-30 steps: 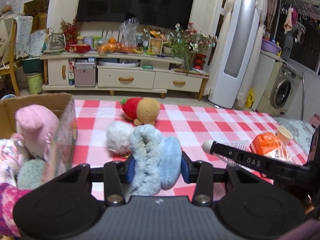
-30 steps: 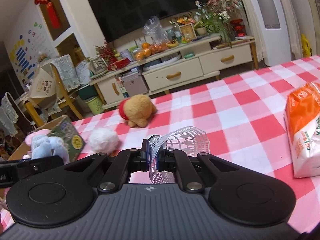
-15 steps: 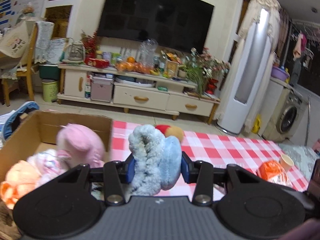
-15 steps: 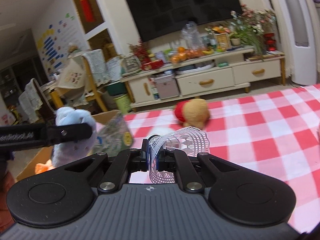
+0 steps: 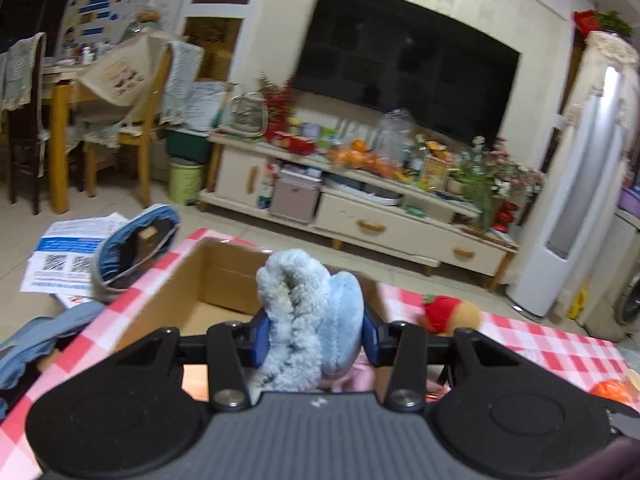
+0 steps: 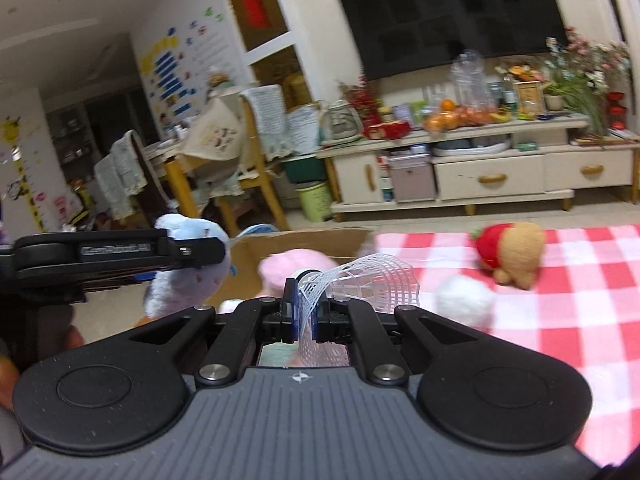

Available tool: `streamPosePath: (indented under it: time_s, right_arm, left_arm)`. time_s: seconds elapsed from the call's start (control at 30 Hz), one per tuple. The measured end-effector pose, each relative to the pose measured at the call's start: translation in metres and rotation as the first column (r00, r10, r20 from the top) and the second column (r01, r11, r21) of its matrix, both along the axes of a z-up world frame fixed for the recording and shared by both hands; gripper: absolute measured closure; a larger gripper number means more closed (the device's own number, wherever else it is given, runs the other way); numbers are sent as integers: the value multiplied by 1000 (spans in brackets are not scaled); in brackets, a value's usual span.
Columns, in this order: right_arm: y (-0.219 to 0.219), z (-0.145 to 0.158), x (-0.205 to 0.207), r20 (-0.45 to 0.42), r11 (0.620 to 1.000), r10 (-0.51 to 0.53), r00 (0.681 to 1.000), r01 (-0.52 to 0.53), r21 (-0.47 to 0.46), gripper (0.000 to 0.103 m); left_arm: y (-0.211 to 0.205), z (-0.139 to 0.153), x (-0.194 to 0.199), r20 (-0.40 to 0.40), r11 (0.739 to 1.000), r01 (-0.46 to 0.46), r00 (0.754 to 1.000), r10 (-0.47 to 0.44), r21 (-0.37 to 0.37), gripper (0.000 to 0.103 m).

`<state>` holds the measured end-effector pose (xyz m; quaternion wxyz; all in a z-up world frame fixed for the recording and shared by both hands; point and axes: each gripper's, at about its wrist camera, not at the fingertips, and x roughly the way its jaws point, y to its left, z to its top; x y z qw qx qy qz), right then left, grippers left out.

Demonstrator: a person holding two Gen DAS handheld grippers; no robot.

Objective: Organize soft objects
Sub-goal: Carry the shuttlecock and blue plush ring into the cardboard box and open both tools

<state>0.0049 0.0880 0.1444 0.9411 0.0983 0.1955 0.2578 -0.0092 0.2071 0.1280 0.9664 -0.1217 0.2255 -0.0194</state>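
- The left gripper (image 5: 311, 334) has its jaws clamped on a fluffy blue plush (image 5: 310, 312), squeezing it from both sides, and it's held up over the open cardboard box (image 5: 224, 276).
- From the right wrist view you see that same blue plush (image 6: 188, 268) at the left, pinched at the tip of the left gripper, hanging by the near-left end of the box (image 6: 304, 242).
- The right gripper (image 6: 305, 312) has its jaws nearly together on a white plastic mesh shuttlecock (image 6: 372, 284), gripping the skirt edge so the cork end points left and the net fans out to the right.
- Inside the box there's a pink plush (image 6: 296, 268) right behind the shuttlecock, pretty blurry though.
- Out on the red-and-white checked table (image 6: 560, 320), to the right of the box, a white pom-pom ball (image 6: 464, 300) sits near, and a brown bear plush with a red strawberry hat (image 6: 512, 250) lies farther back, a bit apart from the ball.
- In the left wrist view the bear (image 5: 450, 314) shows just right of the box, on the table (image 5: 552, 344).
- There's something orange (image 5: 610, 390) at the far right edge of that view, can't tell what it is.
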Motion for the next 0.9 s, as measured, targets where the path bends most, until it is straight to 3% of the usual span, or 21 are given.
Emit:
streamPosePath:
  time_s: [0.23, 0.53, 0.73, 0.8, 0.83, 0.87, 0.9]
  right_arm:
    - [36, -7, 18, -13, 995, 77, 997, -77, -55, 97]
    - [64, -27, 34, -84, 983, 126, 988, -136, -125, 96]
    - [75, -31, 32, -121, 969, 156, 980, -176, -172, 81]
    - [74, -27, 25, -119, 970, 155, 981, -174, -170, 61]
    - [72, -24, 22, -113, 971, 145, 983, -163, -172, 26]
    - [69, -23, 21, -101, 974, 133, 986, -149, -171, 6]
    - [66, -22, 18, -87, 976, 129, 988, -142, -167, 4]
  left_arm:
    - [24, -13, 18, -60, 997, -79, 995, 79, -3, 60]
    - [37, -27, 26, -121, 995, -100, 988, 99, 0, 59]
    - [42, -30, 28, -149, 993, -115, 982, 114, 5, 46]
    - [42, -28, 27, -147, 991, -130, 981, 131, 11, 38]
    - [41, -27, 26, -143, 990, -141, 980, 142, 20, 36]
    - [41, -25, 26, -141, 989, -143, 979, 146, 26, 34]
    - [41, -25, 26, -139, 989, -143, 979, 146, 27, 32]
